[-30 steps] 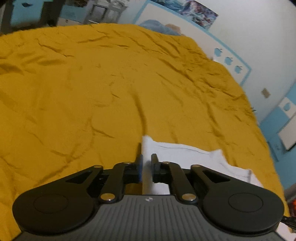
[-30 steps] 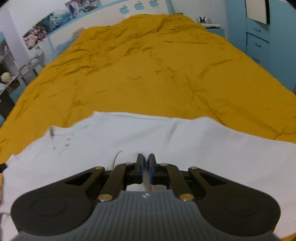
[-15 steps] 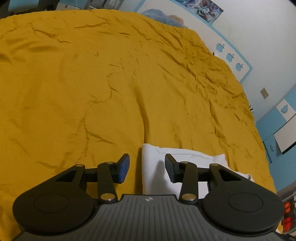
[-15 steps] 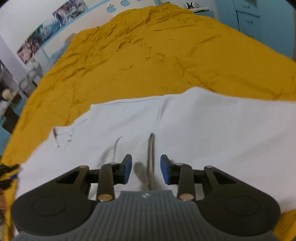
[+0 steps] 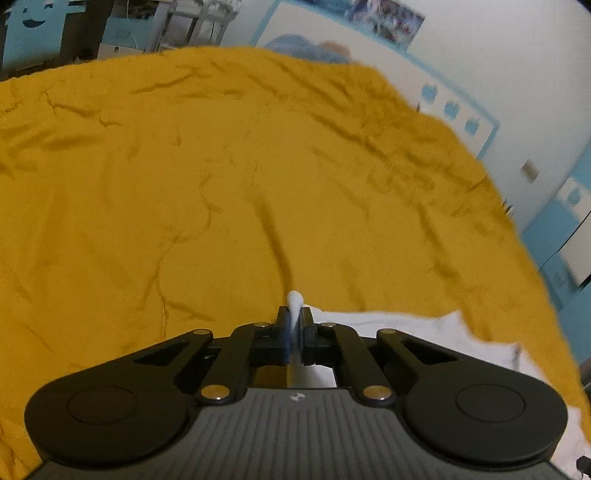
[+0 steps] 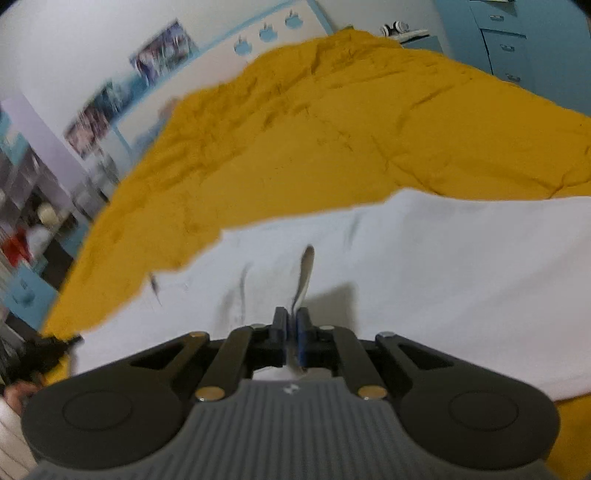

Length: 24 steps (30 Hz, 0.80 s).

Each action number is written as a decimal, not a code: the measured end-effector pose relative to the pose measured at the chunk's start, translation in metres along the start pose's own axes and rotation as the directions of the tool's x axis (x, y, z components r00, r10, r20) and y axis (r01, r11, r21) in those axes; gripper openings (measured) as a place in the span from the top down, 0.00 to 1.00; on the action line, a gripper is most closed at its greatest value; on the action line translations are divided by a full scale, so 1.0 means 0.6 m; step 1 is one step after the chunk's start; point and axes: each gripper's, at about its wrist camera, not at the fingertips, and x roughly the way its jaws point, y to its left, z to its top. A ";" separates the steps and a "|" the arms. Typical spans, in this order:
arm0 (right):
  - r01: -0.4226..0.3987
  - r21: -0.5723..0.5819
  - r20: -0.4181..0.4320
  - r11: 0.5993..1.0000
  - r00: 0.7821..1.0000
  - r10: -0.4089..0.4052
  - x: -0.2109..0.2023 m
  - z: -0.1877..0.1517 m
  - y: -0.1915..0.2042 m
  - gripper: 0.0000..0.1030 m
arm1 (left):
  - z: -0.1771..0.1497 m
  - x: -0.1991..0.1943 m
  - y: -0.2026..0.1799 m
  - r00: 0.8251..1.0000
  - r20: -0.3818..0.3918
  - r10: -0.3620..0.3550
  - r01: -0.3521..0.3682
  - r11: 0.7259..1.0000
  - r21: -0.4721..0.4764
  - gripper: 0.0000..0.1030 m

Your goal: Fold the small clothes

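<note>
Now both tools clamped: left tool (image 5: 294, 328) pinches corner of white garment (image 6: 424, 258), right tool (image 6: 291, 332) pinches ridge mid-cloth. Garment flat on bed (image 5: 221, 184). Lift evenly, keep edge taut, carry fold straight across.

A bed (image 5: 221, 184) under a wrinkled mustard-yellow cover fills the room. White walls (image 5: 498, 55) carry posters (image 6: 162, 55) and 3 blue apple shapes (image 6: 266, 33). Blue drawers (image 6: 506, 48) stand right; blurred shelving (image 6: 33, 206), possibly cluttered, stands left.
</note>
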 end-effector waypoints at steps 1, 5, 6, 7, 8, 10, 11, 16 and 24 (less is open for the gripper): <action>0.021 -0.007 -0.019 1.000 1.000 -0.021 0.013 -0.006 -0.002 1.00 | -0.003 0.008 0.001 1.000 -0.018 0.008 -0.008 1.000 -0.004 0.96; 0.045 -0.028 -0.030 0.999 0.999 -0.046 0.027 -0.018 -0.005 0.99 | -0.004 0.002 0.001 0.998 -0.019 0.056 -0.056 0.998 0.003 0.84; 0.072 -0.051 -0.013 0.996 0.997 -0.072 0.020 -0.018 0.001 0.96 | -0.001 -0.009 0.004 0.998 -0.017 0.060 -0.060 0.998 0.013 0.84; 0.101 -0.076 0.001 0.992 0.995 -0.102 0.014 -0.017 0.008 0.91 | 0.001 -0.022 0.006 0.998 -0.018 0.061 -0.061 0.998 0.022 0.84; 0.127 -0.098 0.013 0.987 0.992 -0.126 0.005 -0.018 0.013 0.90 | 0.003 -0.038 0.008 0.999 -0.022 0.049 -0.049 0.998 0.033 0.84; 0.134 -0.127 0.025 0.983 0.991 -0.132 -0.016 -0.020 0.017 0.90 | 0.005 -0.075 0.007 0.999 -0.038 -0.016 0.019 0.997 0.069 0.84; 0.125 -0.138 0.025 0.983 0.992 -0.123 -0.027 -0.022 0.019 0.90 | 0.002 -0.098 0.006 0.998 -0.049 -0.045 0.050 0.994 0.102 0.84; 0.102 -0.198 0.002 0.975 0.995 -0.104 -0.075 -0.056 0.038 0.88 | -0.048 -0.185 -0.012 0.988 -0.133 -0.074 0.110 0.950 0.291 0.82; 0.093 -0.248 -0.055 0.964 0.993 -0.109 -0.133 -0.114 0.045 0.84 | -0.166 -0.205 -0.012 0.982 -0.185 0.033 0.029 0.945 0.326 0.79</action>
